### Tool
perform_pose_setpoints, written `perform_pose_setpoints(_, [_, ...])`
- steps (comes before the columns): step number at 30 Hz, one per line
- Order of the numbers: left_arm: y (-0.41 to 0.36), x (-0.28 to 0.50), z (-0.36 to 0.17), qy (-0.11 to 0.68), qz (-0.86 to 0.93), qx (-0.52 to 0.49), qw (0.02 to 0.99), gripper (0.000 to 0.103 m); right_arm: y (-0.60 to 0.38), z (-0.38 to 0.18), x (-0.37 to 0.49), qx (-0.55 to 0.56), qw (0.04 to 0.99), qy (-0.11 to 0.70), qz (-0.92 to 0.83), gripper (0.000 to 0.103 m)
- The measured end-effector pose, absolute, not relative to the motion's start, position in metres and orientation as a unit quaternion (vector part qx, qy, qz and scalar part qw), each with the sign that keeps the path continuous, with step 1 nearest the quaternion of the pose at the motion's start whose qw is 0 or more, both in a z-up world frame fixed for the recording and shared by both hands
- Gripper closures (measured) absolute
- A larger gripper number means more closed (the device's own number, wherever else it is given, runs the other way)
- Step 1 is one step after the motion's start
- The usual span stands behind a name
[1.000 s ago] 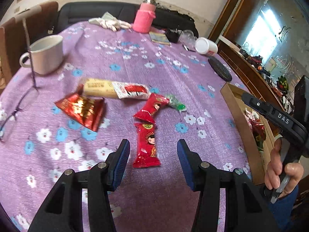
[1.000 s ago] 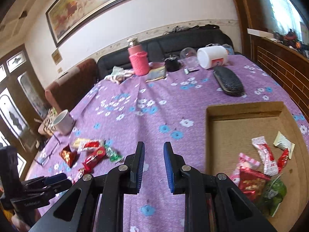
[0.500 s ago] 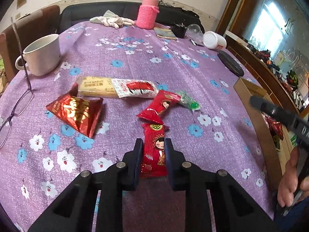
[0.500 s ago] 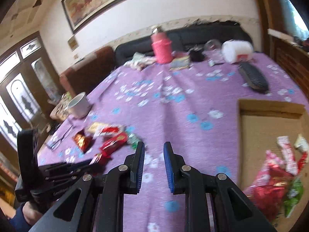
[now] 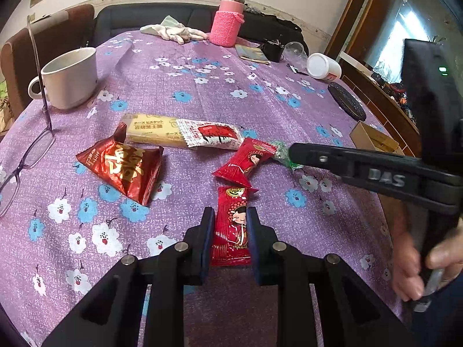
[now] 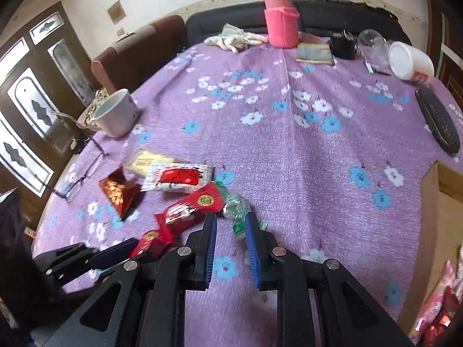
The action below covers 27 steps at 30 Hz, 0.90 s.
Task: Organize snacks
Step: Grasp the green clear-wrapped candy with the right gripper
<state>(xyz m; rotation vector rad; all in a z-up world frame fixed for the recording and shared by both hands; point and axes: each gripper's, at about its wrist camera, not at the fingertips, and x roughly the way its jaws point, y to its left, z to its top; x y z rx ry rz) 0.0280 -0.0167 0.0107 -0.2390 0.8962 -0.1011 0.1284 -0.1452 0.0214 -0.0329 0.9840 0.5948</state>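
My left gripper [image 5: 230, 217] is shut on a red snack packet [image 5: 233, 225] with a doll picture, which lies on the purple flowered tablecloth [image 5: 202, 92]. Beyond it lie a second red packet [image 5: 246, 160], a green wrapper [image 5: 279, 149], a white-and-red packet [image 5: 211, 136], a yellow biscuit pack [image 5: 150, 130] and a red foil bag [image 5: 121, 167]. My right gripper [image 6: 231, 222] is shut and hangs low over the near end of the green wrapper [image 6: 235, 205], next to the second red packet [image 6: 191, 206]. The pads do not visibly squeeze anything.
A cardboard box [image 6: 434, 217] with several snacks [image 6: 434, 303] sits at the right. A white mug [image 5: 69, 78] and glasses [image 5: 26, 159] are at the left. A pink bottle [image 5: 228, 20], gloves, a white jar [image 5: 322, 66] and a black case [image 5: 347, 102] stand farther back.
My left gripper closed on the red doll packet. My right gripper swung left from the box and sank to the green wrapper, still shut.
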Motion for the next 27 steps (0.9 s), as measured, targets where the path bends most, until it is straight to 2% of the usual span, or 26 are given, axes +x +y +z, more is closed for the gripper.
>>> perform_pose_setpoints(8, [-0.019,0.027,0.010,0.433,-0.050,-0.112,0.893,0.082,-0.129,0.005,0.124,-0.072,0.847,0.459,0.257,0.081])
perform_pose_setpoints(10, [-0.019,0.027,0.010,0.434,-0.050,-0.110,0.893,0.082,-0.127,0.001,0.116,-0.099,0.858,0.443,0.242,0.093])
perform_pose_setpoints(12, [-0.019,0.028,0.010,0.433,-0.050,-0.109,0.893,0.082,-0.128,0.003,0.110,-0.109,0.863,0.436,0.231,0.098])
perform_pose_setpoints(17, [-0.020,0.028,0.010,0.432,-0.050,-0.109,0.894,0.082,-0.147,0.022,0.081,-0.083,0.877,0.421,0.214,0.098])
perform_pose_setpoints(23, [-0.023,0.028,0.010,0.433,-0.051,-0.103,0.894,0.082,-0.170,0.011,0.046,-0.011,0.831,0.485,0.272,0.096])
perform_pose_setpoints(27, [-0.024,0.028,0.009,0.434,-0.052,-0.101,0.894,0.082,-0.165,0.017,0.037,-0.063,0.850,0.457,0.255,0.095])
